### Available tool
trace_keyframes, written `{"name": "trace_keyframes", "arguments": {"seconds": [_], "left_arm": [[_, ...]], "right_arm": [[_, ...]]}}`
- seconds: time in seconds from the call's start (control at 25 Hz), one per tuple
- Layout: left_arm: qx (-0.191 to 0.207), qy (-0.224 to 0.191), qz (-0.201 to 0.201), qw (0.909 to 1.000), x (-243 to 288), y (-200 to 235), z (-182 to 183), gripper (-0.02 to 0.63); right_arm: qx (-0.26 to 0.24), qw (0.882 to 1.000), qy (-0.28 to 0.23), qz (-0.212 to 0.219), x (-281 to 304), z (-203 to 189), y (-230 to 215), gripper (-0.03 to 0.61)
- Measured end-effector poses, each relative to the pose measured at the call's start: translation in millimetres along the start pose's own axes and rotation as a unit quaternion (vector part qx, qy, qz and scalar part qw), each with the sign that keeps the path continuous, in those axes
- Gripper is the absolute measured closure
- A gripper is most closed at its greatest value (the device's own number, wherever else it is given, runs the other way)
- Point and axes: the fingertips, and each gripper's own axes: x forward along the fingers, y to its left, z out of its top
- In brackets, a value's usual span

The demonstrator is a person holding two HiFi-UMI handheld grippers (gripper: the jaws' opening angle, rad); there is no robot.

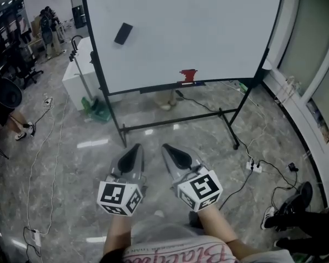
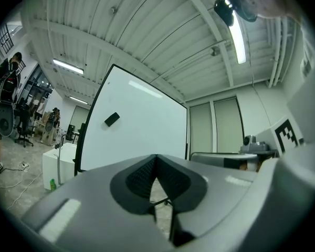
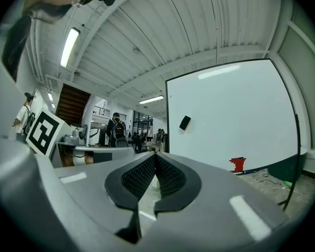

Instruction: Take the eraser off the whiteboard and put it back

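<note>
A black eraser [image 1: 123, 33] sticks to the upper left of the big whiteboard [image 1: 197, 32] on its wheeled stand. The same eraser [image 2: 112, 119] shows small in the left gripper view, and as a dark block [image 3: 185, 122] in the right gripper view. My left gripper [image 1: 136, 148] and right gripper [image 1: 169, 148] are held side by side low in the head view, well short of the board, pointing toward it. Both are shut with nothing between their pads. A red object [image 1: 188, 75] sits on the board's tray.
The board's black stand legs [image 1: 175, 119] spread over the marble floor. Cables and a power strip [image 1: 254, 166] lie at the right. A white cabinet [image 1: 79, 73] and green bottle [image 1: 96, 109] stand left of the board. People [image 1: 49, 29] stand far off at the left.
</note>
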Motion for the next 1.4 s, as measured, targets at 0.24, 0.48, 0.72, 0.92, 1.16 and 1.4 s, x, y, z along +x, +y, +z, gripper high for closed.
{"name": "trace_keyframes", "arguments": {"seconds": [0.24,0.48,0.72,0.92,1.16,1.4], "left_arm": [[0.000,-0.016,-0.015,0.9998,21.4,20.1,8.3,0.615],[0.008,-0.018,-0.011,0.9997,46.9,40.1,7.4,0.615],[0.033,-0.020,-0.003,0.9992,95.6,64.8,12.9,0.615],[0.056,-0.037,0.010,0.9977,144.3,95.4,31.2,0.615],[0.091,-0.058,0.048,0.9929,200.5,135.0,63.5,0.553],[0.180,-0.054,0.114,0.9755,249.2,175.9,99.0,0.409]], "right_arm": [[0.011,1.000,-0.003,-0.004,24.9,0.1,-16.7,0.577],[0.016,1.000,0.005,0.005,51.9,-7.2,-29.7,0.577],[0.017,1.000,-0.006,0.010,95.8,-2.4,-63.8,0.577],[0.006,1.000,-0.011,0.027,145.1,6.9,-92.1,0.577],[-0.004,0.998,-0.011,0.058,197.0,17.0,-130.6,0.577],[-0.016,0.996,-0.016,0.090,241.5,27.0,-154.4,0.577]]}}
